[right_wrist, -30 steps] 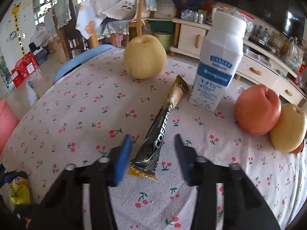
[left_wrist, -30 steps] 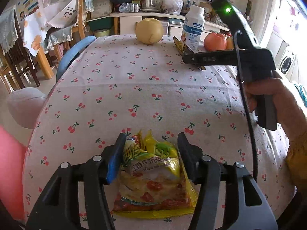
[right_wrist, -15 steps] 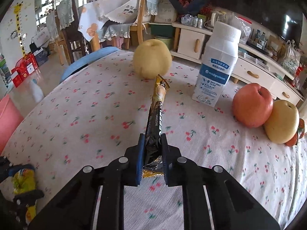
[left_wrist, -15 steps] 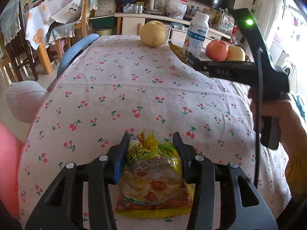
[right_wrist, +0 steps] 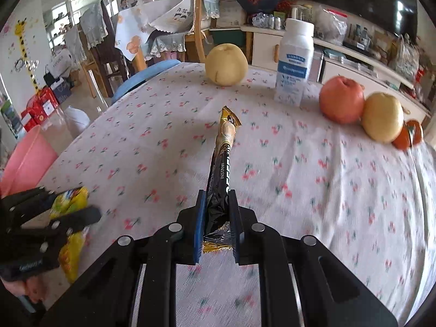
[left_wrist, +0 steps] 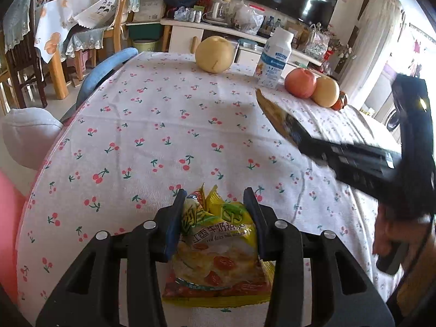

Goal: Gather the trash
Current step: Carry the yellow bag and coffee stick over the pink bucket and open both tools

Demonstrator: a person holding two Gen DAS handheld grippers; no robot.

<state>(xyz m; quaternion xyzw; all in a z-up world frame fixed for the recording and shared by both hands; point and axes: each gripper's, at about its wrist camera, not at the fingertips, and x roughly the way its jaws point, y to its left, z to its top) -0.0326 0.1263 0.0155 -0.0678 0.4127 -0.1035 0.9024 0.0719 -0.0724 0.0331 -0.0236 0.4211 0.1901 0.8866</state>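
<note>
Gripping coffee sachet [right_wrist: 222, 169] | right hand-held gripper [right_wrist: 217, 199] | above tablecloth [right_wrist: 313, 163]

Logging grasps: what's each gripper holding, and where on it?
Right gripper: coffee stick sachet, pinched near its lower end. Left gripper: yellow snack packet, squeezed at its upper sides.

white tablecloth [left_wrist: 190, 114] with red cherry print, yellow snack bag [left_wrist: 218, 248] with red and green accents, black-and-gold instant coffee sachet [right_wrist: 222, 169], white bottle [right_wrist: 295, 62] with blue label, yellow pear [right_wrist: 226, 64], red apple [right_wrist: 342, 99], black grippers with blue pads [right_wrist: 198, 226]
</note>
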